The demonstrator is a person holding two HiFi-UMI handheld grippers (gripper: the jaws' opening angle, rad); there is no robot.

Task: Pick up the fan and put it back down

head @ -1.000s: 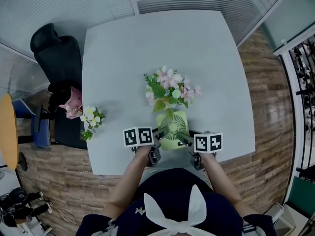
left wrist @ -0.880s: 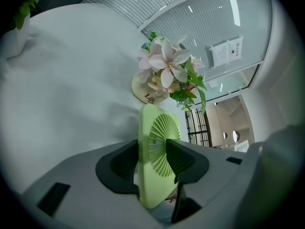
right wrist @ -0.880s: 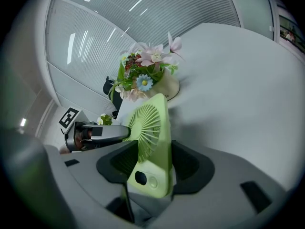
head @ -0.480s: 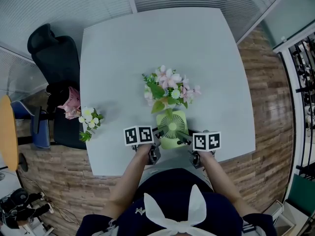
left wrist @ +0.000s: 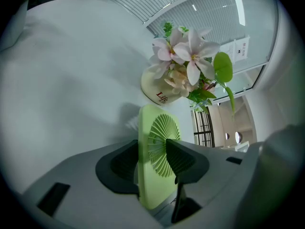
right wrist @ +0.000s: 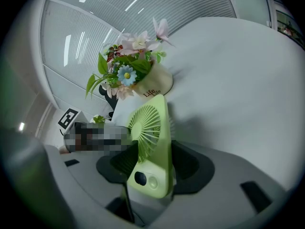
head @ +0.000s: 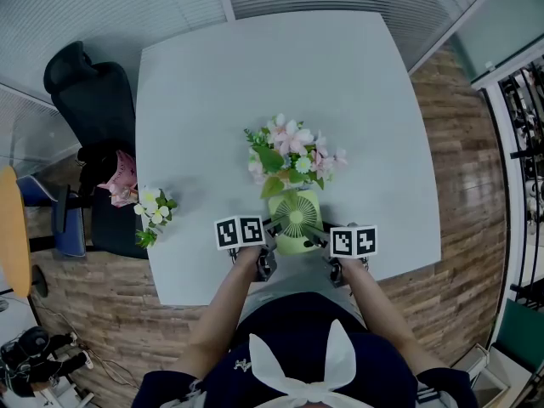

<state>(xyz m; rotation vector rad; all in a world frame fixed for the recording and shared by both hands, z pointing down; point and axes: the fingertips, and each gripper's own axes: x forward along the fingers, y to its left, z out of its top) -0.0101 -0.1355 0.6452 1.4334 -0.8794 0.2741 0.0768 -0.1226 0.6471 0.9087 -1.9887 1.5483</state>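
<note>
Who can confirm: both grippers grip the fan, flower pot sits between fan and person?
No. Left gripper and right gripper grip the fan, but the flower pot sits beyond the fan, away from the person. See head view.

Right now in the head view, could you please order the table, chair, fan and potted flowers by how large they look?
1. table
2. chair
3. potted flowers
4. fan, clearly the smallest

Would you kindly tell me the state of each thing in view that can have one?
fan: upright, gripped on both sides.
left gripper: shut on the fan.
right gripper: shut on the fan.
flower pot: upright on the table, behind the fan.
small bouquet: lying at the table's left edge.
</note>
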